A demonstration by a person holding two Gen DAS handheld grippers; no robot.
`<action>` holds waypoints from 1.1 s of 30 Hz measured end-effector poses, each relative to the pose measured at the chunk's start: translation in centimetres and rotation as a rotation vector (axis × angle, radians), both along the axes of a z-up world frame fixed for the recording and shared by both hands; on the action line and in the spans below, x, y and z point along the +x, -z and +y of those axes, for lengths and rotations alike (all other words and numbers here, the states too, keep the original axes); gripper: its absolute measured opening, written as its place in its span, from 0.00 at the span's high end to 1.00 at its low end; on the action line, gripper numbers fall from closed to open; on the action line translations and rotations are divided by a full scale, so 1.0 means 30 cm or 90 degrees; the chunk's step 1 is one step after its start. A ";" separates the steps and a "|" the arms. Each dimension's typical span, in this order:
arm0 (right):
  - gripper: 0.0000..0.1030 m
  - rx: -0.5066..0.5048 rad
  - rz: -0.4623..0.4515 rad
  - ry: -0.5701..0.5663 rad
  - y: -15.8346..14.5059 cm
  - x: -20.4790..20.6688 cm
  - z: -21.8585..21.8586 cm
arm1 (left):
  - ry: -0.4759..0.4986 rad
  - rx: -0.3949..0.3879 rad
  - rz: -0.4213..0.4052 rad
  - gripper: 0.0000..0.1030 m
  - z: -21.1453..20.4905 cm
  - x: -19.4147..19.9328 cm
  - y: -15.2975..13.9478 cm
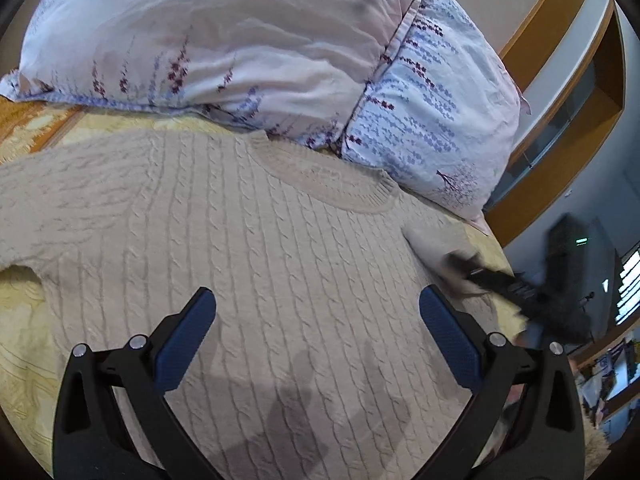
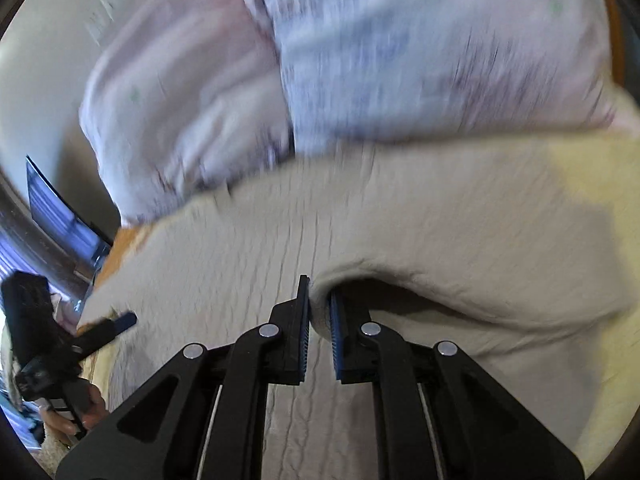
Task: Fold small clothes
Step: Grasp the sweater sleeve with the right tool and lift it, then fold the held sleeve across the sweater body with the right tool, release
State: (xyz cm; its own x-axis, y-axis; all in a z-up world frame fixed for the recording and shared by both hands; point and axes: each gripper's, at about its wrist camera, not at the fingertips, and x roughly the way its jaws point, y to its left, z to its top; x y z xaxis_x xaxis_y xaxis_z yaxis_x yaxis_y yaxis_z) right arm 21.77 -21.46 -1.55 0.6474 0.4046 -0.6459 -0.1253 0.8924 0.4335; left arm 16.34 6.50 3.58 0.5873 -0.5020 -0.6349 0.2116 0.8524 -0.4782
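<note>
A cream cable-knit sweater (image 1: 260, 248) lies flat, neck toward the pillows, on a yellow bedspread (image 1: 24, 320). My left gripper (image 1: 318, 304) hovers open over the sweater's lower body, nothing between its blue pads. At the sweater's right side my right gripper (image 1: 476, 268) shows as a dark blur at the sleeve. In the right wrist view the right gripper (image 2: 319, 292) is shut on a fold of the cream sleeve (image 2: 440, 240), which arches up over the sweater body (image 2: 224, 264). A hand holds the left gripper at the far left; one of its fingers (image 2: 126, 320) shows.
Two floral pillows (image 1: 240, 40) lie against the sweater's neck side, also seen blurred as pillows (image 2: 360, 52) in the right wrist view. A wooden headboard and shelf (image 1: 560, 92) stand at the right. The bed edge drops away past the right sleeve.
</note>
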 end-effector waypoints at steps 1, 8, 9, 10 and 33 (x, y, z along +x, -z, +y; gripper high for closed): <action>0.87 0.013 0.014 0.004 0.014 0.003 -0.006 | 0.004 -0.008 0.004 0.02 0.000 -0.002 0.002; 0.52 0.164 0.030 0.116 0.003 -0.055 -0.190 | 0.013 -0.037 0.011 0.02 0.007 0.014 0.003; 0.52 0.184 0.032 0.145 0.006 -0.064 -0.230 | 0.012 -0.043 0.014 0.02 0.012 0.019 0.003; 0.52 0.198 0.036 0.168 0.006 -0.054 -0.270 | 0.011 -0.050 0.017 0.02 0.017 0.024 0.004; 0.53 0.069 -0.007 -0.077 -0.116 -0.039 0.198 | -0.039 -0.234 0.110 0.15 0.158 0.074 0.079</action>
State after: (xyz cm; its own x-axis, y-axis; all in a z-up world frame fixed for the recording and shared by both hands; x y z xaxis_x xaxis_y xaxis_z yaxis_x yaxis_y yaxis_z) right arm 20.60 -15.52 1.93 0.5962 0.5470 -0.5877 -0.2336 0.8185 0.5248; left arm 18.55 11.24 1.21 0.5232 -0.6817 -0.5114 0.0556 0.6261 -0.7777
